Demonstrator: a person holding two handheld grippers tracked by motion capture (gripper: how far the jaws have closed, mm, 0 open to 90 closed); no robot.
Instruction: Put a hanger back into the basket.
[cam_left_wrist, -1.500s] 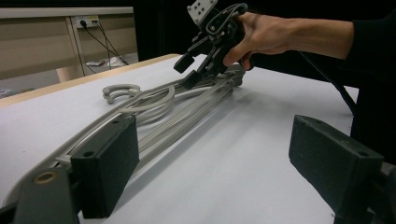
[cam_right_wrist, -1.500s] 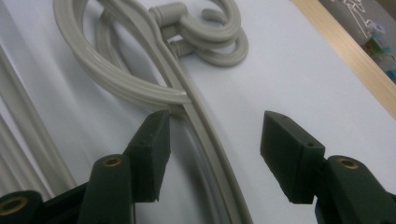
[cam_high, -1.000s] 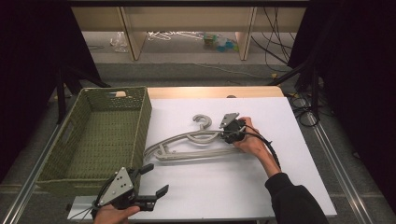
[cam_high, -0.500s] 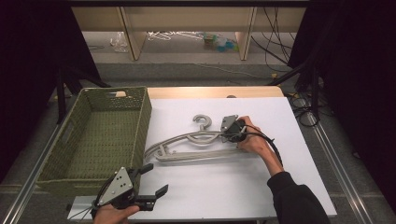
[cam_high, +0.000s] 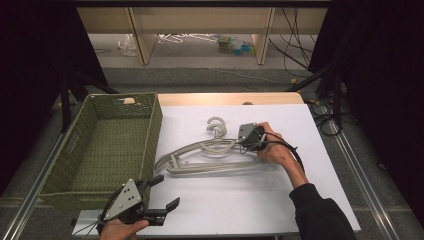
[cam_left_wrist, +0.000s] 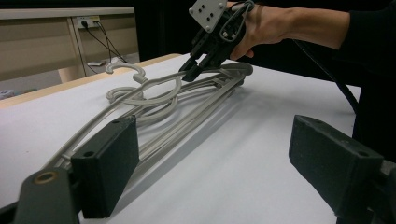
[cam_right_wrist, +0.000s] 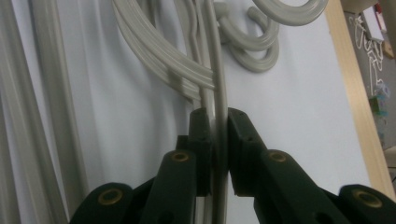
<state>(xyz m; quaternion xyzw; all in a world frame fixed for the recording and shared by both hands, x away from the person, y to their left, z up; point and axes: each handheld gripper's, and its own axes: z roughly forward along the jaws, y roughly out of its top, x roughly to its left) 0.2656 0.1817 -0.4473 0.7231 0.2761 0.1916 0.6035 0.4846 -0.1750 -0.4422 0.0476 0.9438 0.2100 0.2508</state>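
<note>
Several pale grey plastic hangers (cam_high: 205, 156) lie stacked in the middle of the white table (cam_high: 280, 200), hooks (cam_high: 216, 125) toward the far side. My right gripper (cam_high: 243, 144) is at their right end, shut on the thin arm of one hanger (cam_right_wrist: 220, 84), which runs between its jaws (cam_right_wrist: 218, 126). The left gripper view shows that same gripper (cam_left_wrist: 189, 74) pinching the hanger stack (cam_left_wrist: 154, 107) from above. My left gripper (cam_high: 167, 192) is held at the table's near left edge, open and holding nothing, its jaws (cam_left_wrist: 217, 144) pointing toward the hangers.
A green woven basket (cam_high: 151, 131) stands at the table's left side, next to the hangers' left ends. Shelving and cables sit on the floor beyond the far edge. The person's right forearm (cam_high: 300, 175) crosses the table's right part.
</note>
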